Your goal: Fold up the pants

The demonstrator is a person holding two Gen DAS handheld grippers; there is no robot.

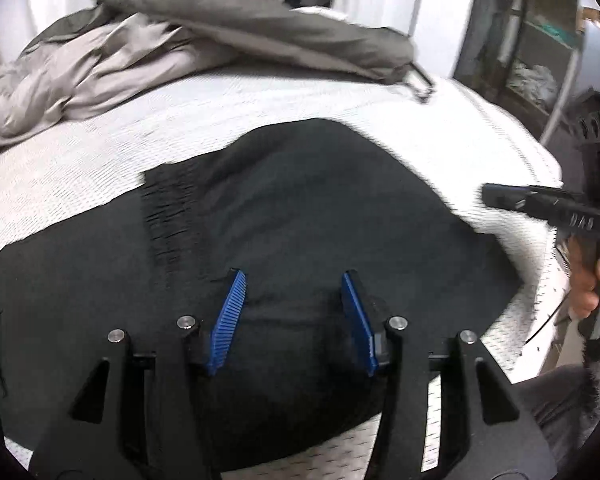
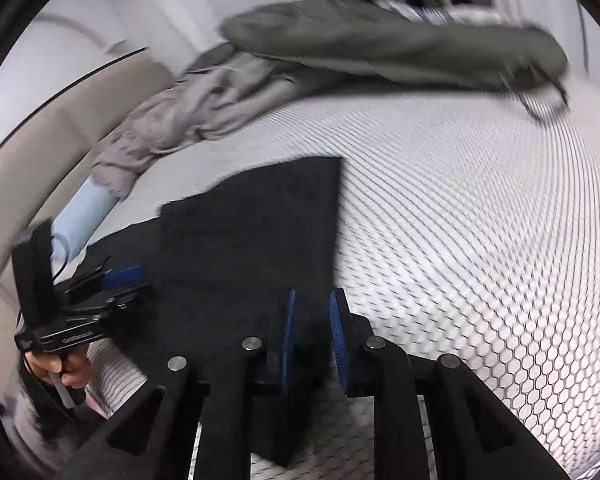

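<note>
Black pants lie folded over on the white mattress, the gathered waistband at left. My left gripper is open, its blue pads spread just above the near part of the cloth, holding nothing. In the right wrist view the pants reach to a straight right edge. My right gripper stands at that edge with its blue pads a narrow gap apart and dark cloth between them. The left gripper shows at the left over the pants; the right gripper shows at the right.
A crumpled grey duvet and a dark grey pillow lie along the far side of the bed. A shelf unit stands beyond the bed's right corner. A beige headboard curves along the left. The mattress stretches right of the pants.
</note>
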